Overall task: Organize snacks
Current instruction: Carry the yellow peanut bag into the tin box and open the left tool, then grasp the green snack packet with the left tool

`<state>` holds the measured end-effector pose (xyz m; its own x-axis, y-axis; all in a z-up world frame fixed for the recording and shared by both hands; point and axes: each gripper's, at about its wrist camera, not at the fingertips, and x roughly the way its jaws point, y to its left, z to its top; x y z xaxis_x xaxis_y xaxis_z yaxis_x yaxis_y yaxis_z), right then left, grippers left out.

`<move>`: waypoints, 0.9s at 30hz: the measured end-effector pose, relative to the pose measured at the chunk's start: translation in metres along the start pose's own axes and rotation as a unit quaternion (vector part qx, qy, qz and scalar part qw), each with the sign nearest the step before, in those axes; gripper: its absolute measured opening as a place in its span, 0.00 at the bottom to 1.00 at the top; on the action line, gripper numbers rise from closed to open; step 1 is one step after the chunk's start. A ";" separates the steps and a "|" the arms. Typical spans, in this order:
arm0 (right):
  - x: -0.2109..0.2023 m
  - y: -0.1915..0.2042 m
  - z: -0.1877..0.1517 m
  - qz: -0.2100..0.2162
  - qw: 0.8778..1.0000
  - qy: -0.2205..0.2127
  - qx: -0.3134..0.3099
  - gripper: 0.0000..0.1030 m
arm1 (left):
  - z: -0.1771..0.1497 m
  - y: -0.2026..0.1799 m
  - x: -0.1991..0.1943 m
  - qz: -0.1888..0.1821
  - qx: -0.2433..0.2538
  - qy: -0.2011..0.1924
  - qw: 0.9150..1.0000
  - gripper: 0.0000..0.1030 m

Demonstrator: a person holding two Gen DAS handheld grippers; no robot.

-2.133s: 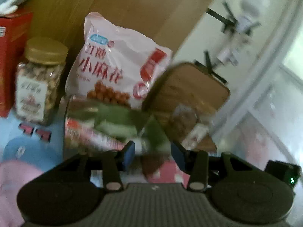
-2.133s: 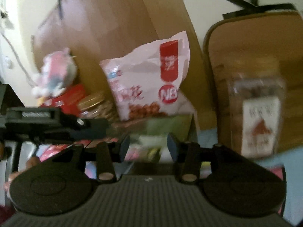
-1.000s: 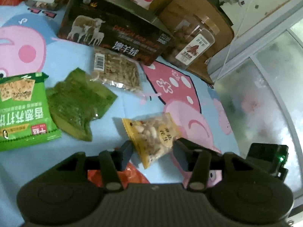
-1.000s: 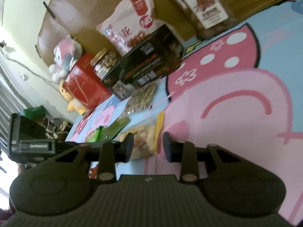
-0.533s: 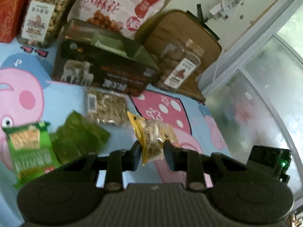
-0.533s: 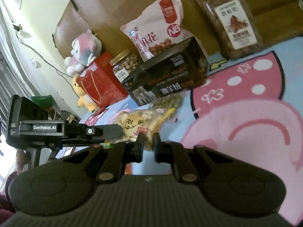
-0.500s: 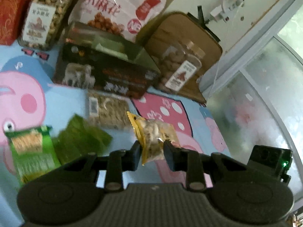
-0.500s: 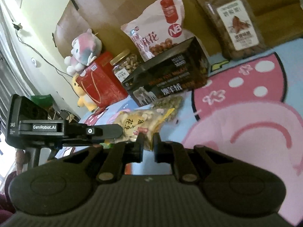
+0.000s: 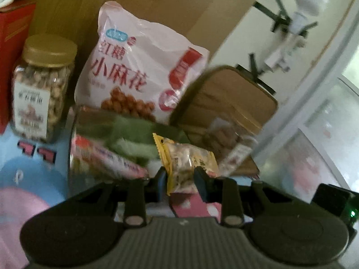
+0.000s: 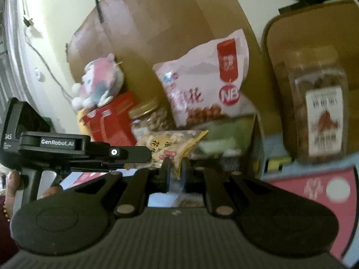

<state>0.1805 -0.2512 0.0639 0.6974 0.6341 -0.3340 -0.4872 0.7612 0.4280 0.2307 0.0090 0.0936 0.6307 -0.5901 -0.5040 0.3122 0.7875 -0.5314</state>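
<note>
Hanging between both grippers, the yellow nut packet (image 9: 187, 160) sits above the near edge of the open box (image 9: 94, 121), whose inside shows blurred green and pink-wrapped packs. The left gripper (image 9: 180, 179) has its jaws closed against the packet's lower part, one finger on each side. The right gripper (image 10: 174, 168) pinches the same packet (image 10: 170, 144) at its bottom corner, jaws nearly together on the foil, and in that view the left gripper (image 10: 143, 154) reaches in from the left and meets the packet's other side.

Just behind the box stands a big white-and-pink snack bag (image 9: 139, 71) with red Chinese lettering and a picture of brown twists, leaning against a sheet of cardboard (image 9: 139, 2). To the left of the bag is a clear nut jar (image 9: 42, 87) with a gold lid, and left of that a red box (image 9: 13, 51). In the right wrist view a pink-and-white plush toy (image 10: 101, 83) sits on top of the red box (image 10: 110, 121). To the right of the open box a second clear jar (image 10: 318, 109) with a white label stands in front of a brown padded board (image 9: 233, 98). Everything rests on a blue and pink cartoon cloth (image 9: 29, 179).
</note>
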 end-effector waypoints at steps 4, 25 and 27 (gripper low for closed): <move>0.031 -0.006 0.008 -0.028 0.999 0.010 -0.014 0.12 | 0.014 0.012 0.030 0.018 -0.008 0.011 1.000 0.28; -0.021 0.012 -0.062 0.002 0.998 0.024 0.056 0.41 | -0.070 0.054 -0.088 0.040 -0.044 -0.047 0.997 0.36; -0.020 0.017 -0.075 0.025 0.995 0.052 0.078 0.41 | -0.087 0.068 -0.100 0.057 -0.064 -0.040 0.996 0.36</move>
<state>0.1190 -0.2412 0.0148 0.6117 0.6876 -0.3912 -0.4268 0.7032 0.5686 0.1268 0.1061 0.0488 0.7123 -0.4787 -0.5133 0.1458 0.8163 -0.5589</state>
